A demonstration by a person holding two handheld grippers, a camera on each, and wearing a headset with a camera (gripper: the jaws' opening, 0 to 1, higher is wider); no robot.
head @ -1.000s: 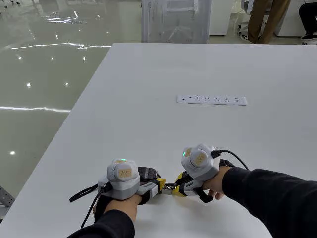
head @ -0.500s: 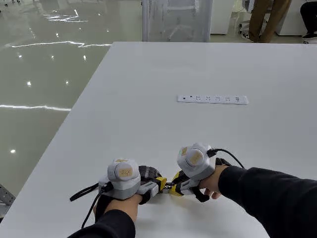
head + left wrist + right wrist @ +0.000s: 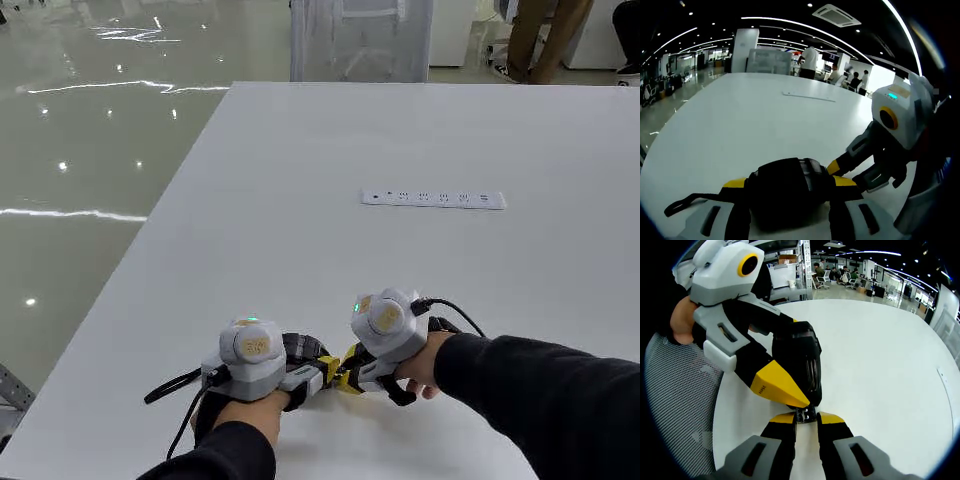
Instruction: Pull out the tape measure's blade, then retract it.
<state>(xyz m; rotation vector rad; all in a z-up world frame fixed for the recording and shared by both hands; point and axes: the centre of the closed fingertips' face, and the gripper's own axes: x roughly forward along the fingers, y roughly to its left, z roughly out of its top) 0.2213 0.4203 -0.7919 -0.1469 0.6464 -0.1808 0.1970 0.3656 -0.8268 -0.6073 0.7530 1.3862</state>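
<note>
A black tape measure (image 3: 790, 192) sits between the jaws of my left gripper (image 3: 322, 368), which is shut on its case (image 3: 300, 350) near the table's front edge. My right gripper (image 3: 805, 419) faces it from the right and is shut on the blade's metal end hook (image 3: 805, 413), right at the case (image 3: 802, 360). Hardly any blade shows between the two grippers. The left gripper's yellow fingertip (image 3: 776, 385) lies along the case. From the left gripper view, the right gripper (image 3: 840, 167) comes in from the right and meets the case.
A white power strip (image 3: 433, 199) lies flat mid-table, well beyond the grippers. The white table (image 3: 300, 200) ends at the left over a glossy floor. A chair (image 3: 360, 40) stands at the far end, and a person's legs (image 3: 535, 35) show at the back right.
My right gripper has moved left toward the left gripper, closing the short gap where the blade showed. The left gripper has stayed put with the case.
</note>
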